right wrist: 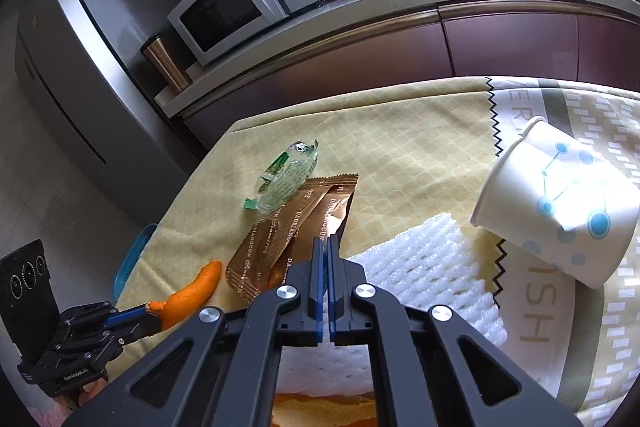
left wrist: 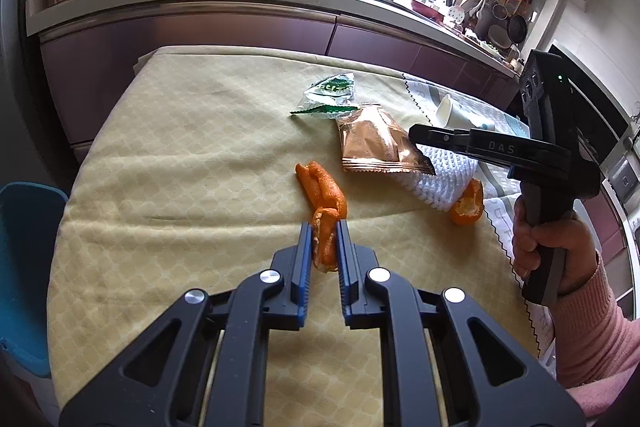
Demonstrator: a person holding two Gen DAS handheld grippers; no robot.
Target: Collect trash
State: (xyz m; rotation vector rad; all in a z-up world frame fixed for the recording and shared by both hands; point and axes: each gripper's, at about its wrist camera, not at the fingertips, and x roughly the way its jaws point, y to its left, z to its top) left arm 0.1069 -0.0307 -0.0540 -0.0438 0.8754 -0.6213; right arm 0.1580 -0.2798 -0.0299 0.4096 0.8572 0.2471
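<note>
Orange peel [left wrist: 324,223] is what I've got in the left gripper [left wrist: 325,231], its blue pads clamped on the near end of the strip while the far end trails out over the yellow tablecloth [left wrist: 180,155]. From the right wrist view the same strip juts out of those jaws at the lower left, so the hold looks sound.

On my right, the right gripper [right wrist: 326,243] has its jaws drawn fully together, right at the corner of the copper snack wrapper [right wrist: 288,239]. From the left view that corner seems to sit under the tips, though I can't tell for sure whether the foil is truly pinched or only touched. Foil is slick and thin, so I'd lift gently and watch that the wrapper rises with me before committing.

More trash waits around it: the green-and-clear wrapper [left wrist: 330,95] lying on the copper one's far end, the white foam net [right wrist: 420,267] just beside my right tips, another piece of peel [left wrist: 466,205] touching the net's near edge, and the tipped paper cup [right wrist: 556,203] further right on the patterned cloth.

A slow, straight lift matters, or the green wrapper may slide off and the foam may snag. No bin is clearly identifiable; a blue container [left wrist: 28,267] sits at the table's left edge.
</note>
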